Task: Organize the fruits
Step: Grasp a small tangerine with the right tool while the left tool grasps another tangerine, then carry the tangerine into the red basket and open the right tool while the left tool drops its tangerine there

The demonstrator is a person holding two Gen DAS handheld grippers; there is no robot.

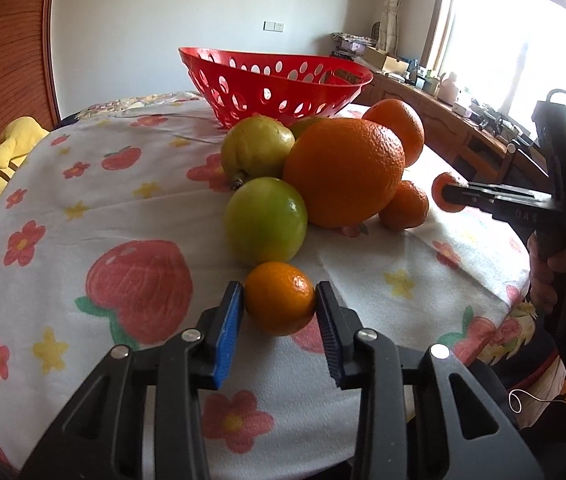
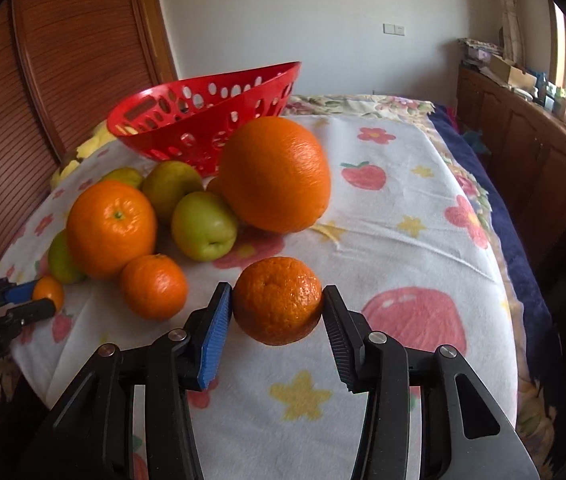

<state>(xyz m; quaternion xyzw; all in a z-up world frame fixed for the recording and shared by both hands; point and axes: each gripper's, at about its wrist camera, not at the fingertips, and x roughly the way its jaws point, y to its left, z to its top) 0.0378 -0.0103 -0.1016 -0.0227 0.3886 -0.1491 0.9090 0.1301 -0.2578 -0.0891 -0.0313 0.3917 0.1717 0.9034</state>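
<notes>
Now each gripper pinches a small citrus fruit near the red basket.

From the left wrist: the left gripper (image 1: 279, 306) is clenched on a small mandarin (image 1: 280, 298), both fingers (image 1: 229, 322) pressed to its sides, in front of the fruit pile with the big orange (image 1: 345, 172) and green fruit (image 1: 266, 221); the red basket (image 1: 275, 84) stands behind the pile on the flowered cloth (image 1: 83, 208). From the right wrist: the right gripper (image 2: 278, 308) holds a bumpy tangerine (image 2: 278, 300) between its fingers, nearer than the basket (image 2: 203, 120) and right of the pile; at far left the other gripper grips its mandarin (image 2: 48, 292).
</notes>
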